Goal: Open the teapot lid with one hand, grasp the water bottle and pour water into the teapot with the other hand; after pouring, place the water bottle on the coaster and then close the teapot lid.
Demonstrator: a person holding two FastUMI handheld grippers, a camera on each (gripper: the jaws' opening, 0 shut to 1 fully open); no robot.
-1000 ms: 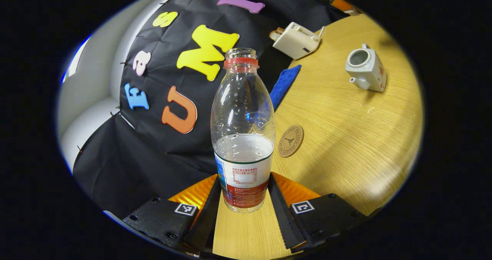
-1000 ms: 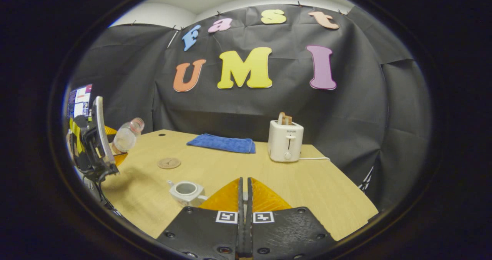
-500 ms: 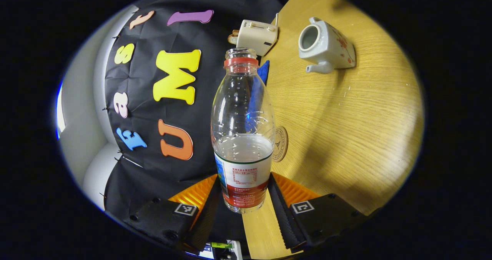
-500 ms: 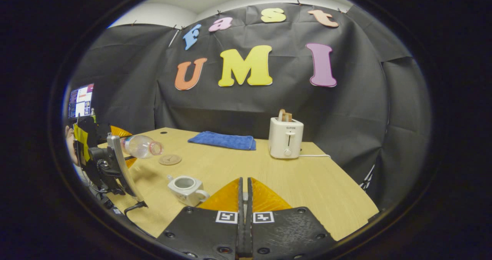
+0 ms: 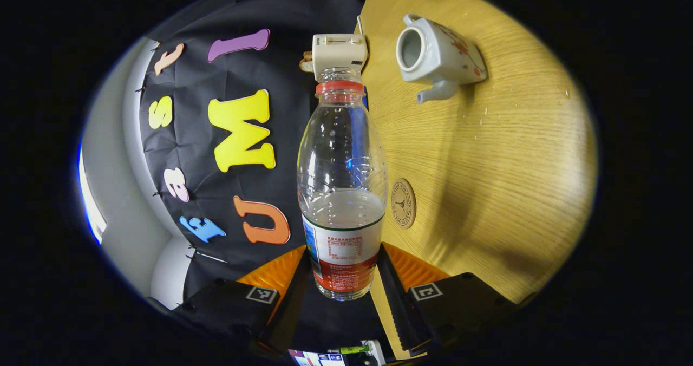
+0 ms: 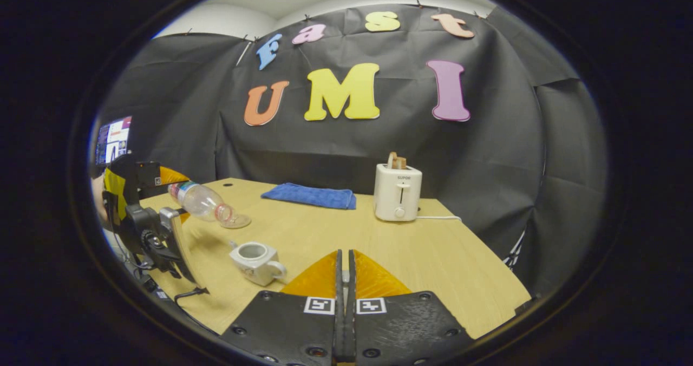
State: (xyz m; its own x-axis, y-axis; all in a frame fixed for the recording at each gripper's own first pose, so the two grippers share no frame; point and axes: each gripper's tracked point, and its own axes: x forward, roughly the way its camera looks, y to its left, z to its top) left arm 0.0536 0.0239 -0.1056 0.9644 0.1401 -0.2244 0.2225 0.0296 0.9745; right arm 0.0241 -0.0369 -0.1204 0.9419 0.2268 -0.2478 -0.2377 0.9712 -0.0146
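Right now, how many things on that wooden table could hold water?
2. A clear plastic water bottle with a red neck ring, held tilted above the table by the left gripper, and an open white ceramic teapot standing below it. Others may be hidden.

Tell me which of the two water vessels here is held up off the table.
The water bottle, clamped in the left claw and tipped neck-down in the right gripper view. The white teapot stands on the table, lid off.

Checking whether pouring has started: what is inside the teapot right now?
The teapot is lidless; its opening shows a pale inner wall, no visible water. The bottom is hidden. The water bottle is not over it.
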